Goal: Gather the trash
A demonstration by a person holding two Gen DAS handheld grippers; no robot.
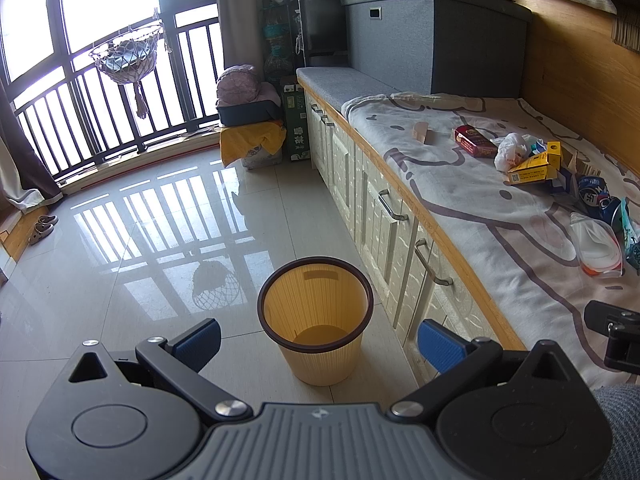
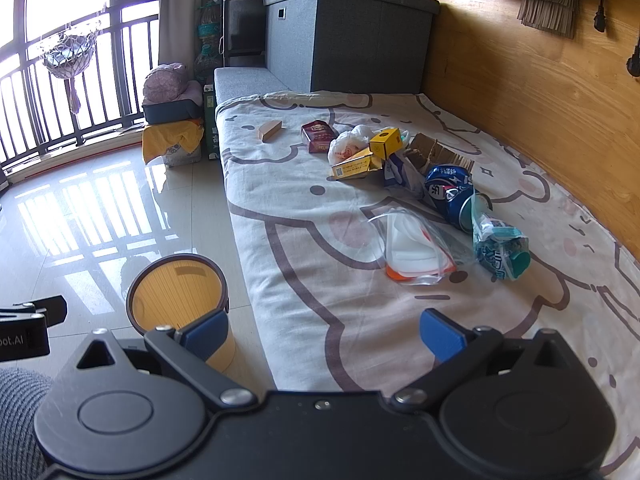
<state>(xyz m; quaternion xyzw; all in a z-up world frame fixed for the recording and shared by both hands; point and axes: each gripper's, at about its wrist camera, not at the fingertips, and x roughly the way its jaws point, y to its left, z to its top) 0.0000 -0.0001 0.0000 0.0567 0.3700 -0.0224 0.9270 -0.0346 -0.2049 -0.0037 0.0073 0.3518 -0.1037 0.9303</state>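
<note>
Both the left gripper point(image 1: 318, 342) and right gripper point(image 2: 322, 332) have jaws spread wide, holding nothing. Trash point(image 2: 420, 184) litters the bed's sheet point(image 2: 304, 240) at centre right; the yellow bin point(image 1: 316, 312) stands on the floor, lower centre.

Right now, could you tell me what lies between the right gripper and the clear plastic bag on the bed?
Only bare printed bedsheet lies between the open right gripper and the clear plastic bag, as the right wrist view shows.

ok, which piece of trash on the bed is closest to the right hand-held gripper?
The clear plastic bag with orange edging; the crushed blue can and boxes lie farther back.
</note>
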